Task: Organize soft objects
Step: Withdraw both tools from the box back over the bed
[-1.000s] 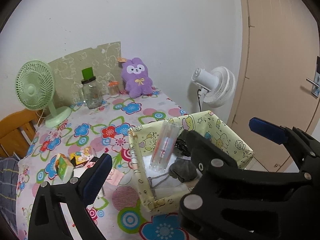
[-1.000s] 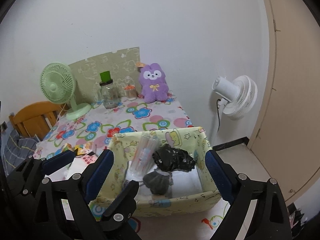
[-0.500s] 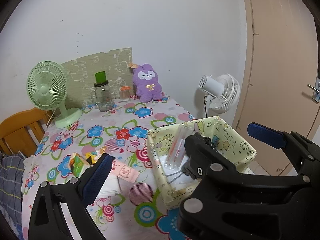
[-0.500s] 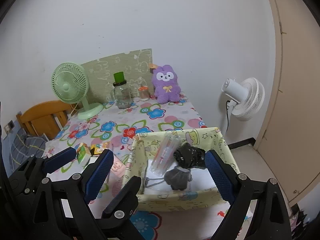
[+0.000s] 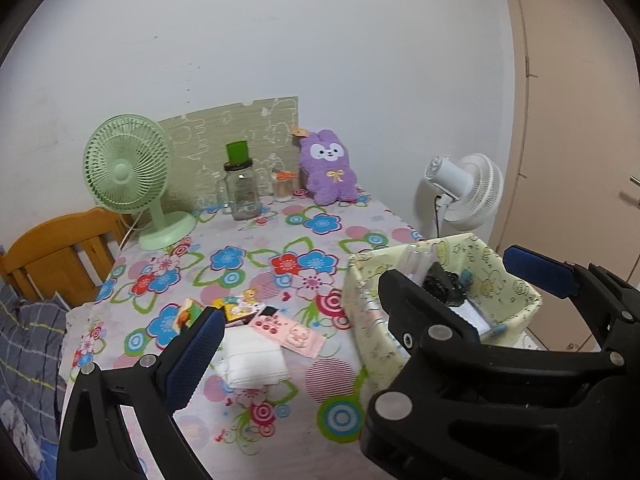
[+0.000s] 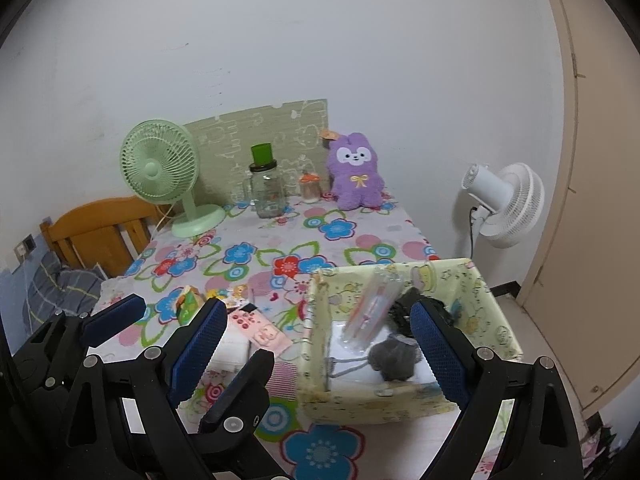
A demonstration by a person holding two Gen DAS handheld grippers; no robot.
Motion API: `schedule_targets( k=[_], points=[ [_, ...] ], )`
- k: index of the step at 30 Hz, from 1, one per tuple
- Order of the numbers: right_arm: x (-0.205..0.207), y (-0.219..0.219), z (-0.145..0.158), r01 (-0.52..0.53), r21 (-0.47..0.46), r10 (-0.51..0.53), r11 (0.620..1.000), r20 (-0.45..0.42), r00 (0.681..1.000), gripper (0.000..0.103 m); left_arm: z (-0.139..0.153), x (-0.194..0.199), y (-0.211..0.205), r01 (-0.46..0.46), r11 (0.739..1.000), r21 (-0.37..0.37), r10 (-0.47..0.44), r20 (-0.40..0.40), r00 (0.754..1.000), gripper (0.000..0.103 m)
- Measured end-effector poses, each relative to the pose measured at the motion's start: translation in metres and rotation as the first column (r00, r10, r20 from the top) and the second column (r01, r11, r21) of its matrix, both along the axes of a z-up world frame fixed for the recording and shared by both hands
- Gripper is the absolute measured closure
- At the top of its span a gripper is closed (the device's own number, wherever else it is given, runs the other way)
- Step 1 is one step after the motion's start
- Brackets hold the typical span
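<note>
A yellow fabric basket (image 6: 372, 400) stands at the table's front right corner. Inside lie a grey soft bundle (image 6: 390, 356), a black crumpled item (image 6: 400, 312) and a clear tube pack (image 6: 372, 308). A white folded cloth (image 5: 256, 360) and a pink pouch (image 5: 288, 332) rest on the flowered tablecloth, left of the basket (image 5: 492, 276). A purple plush rabbit (image 5: 328, 172) sits upright against the back wall. My left gripper (image 5: 366, 314) hangs open above the table's front. My right gripper (image 6: 318, 350) is open too, its fingers straddling the basket's left wall, holding nothing.
A green desk fan (image 5: 128, 176), a glass jar with a green lid (image 5: 240, 188) and a small orange-lidded jar (image 5: 282, 188) line the back. Small colourful boxes (image 5: 236, 308) lie by the cloth. A wooden chair (image 5: 60, 256) stands left, a white fan (image 5: 464, 192) and door right.
Both grippers have drawn back and up from the basket, so more of the table shows. Both stayed open. Nothing on the table or in the basket moved.
</note>
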State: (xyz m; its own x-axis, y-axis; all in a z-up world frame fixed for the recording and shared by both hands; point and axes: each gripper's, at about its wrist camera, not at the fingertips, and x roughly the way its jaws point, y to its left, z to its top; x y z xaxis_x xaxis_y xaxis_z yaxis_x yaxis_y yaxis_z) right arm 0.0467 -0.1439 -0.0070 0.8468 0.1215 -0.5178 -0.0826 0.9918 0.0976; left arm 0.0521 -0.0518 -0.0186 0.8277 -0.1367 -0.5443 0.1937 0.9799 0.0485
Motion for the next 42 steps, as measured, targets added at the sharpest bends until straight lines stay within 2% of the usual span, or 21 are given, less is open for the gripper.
schedule_targets(
  k=[26, 33, 42],
  points=[
    [0.03, 0.065, -0.019, -0.078, -0.016, 0.077, 0.997, -0.016, 0.997, 0.008, -0.02, 0.02, 0.066, -0.126, 0.992, -0.01, 0.125, -0.014, 0.992, 0.002],
    [0.038, 0.081, -0.029, -0.09, -0.047, 0.091, 0.995, 0.019, 0.996, 0.008, -0.037, 0.034, 0.086, -0.178, 0.983, -0.035, 0.175, -0.07, 0.982, 0.002],
    [0.061, 0.102, -0.048, -0.143, -0.05, 0.141, 0.989, -0.028, 0.99, 0.009, -0.058, 0.053, 0.11, -0.246, 0.968, -0.04, 0.239, -0.128, 0.963, 0.002]
  ],
)
